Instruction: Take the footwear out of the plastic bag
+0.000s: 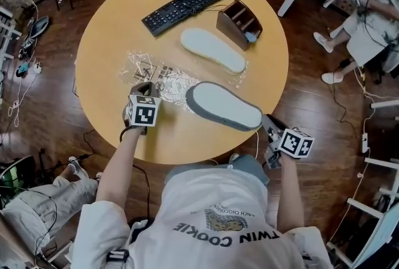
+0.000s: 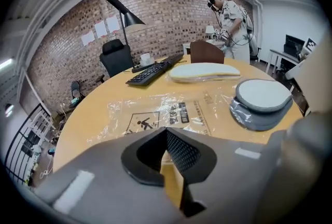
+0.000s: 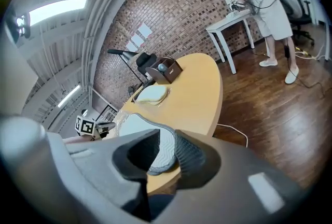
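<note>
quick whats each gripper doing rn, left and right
Left gripper: shut, at the edge of the plastic bag; whether it pinches the bag cannot be told.
Right gripper: open, end of the grey slipper between its jaws, not clamped.

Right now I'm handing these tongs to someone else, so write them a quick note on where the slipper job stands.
Left tongs: shut, at the near edge of the plastic bag; can't tell if film is pinched.
Right tongs: open, one end of the gray slipper between the jaws, not clamped.
Done: pale slipper lies out on the table.
Gray slipper lies sole up, overhanging the table edge; film seems to cling to its far end.
Left: pull it clear of the bag and set it down.
</note>
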Tool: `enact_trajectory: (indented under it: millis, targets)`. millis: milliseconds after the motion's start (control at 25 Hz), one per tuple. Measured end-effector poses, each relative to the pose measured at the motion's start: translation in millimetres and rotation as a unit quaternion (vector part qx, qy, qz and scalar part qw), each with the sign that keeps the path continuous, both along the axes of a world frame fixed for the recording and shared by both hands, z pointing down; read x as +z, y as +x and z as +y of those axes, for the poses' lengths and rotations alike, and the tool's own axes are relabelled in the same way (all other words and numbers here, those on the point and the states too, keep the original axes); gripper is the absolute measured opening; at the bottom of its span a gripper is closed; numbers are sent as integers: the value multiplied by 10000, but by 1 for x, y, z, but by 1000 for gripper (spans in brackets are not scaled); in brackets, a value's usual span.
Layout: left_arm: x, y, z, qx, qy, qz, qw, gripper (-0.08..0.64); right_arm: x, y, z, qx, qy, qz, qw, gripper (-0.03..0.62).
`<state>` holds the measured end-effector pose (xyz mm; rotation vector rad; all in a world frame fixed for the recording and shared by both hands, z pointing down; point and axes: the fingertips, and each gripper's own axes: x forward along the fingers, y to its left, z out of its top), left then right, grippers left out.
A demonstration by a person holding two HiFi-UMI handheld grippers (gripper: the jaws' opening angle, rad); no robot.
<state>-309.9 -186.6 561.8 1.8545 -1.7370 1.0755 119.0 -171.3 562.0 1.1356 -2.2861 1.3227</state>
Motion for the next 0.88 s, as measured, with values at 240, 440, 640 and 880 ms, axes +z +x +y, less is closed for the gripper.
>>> enact_trajectory:
  millis: [240,440,640,880]
  targets:
    - [-31,43,9,-304,532,217,9979,0,-4,-10,-10,-671,274,74,9973,101]
    - [-49,104,18,-621,952,513,9922,0,-8,-8,-17,-1315,469,-43,9902,107]
    - [-61,162,36,-852,1206,473,9879,0,-17,-2,-21,-1820,747,-256,9801,107]
    - [-79,221,74,-1174,1417,397,9821,0,-33,9,-2,-2379,924,-512,9655,107]
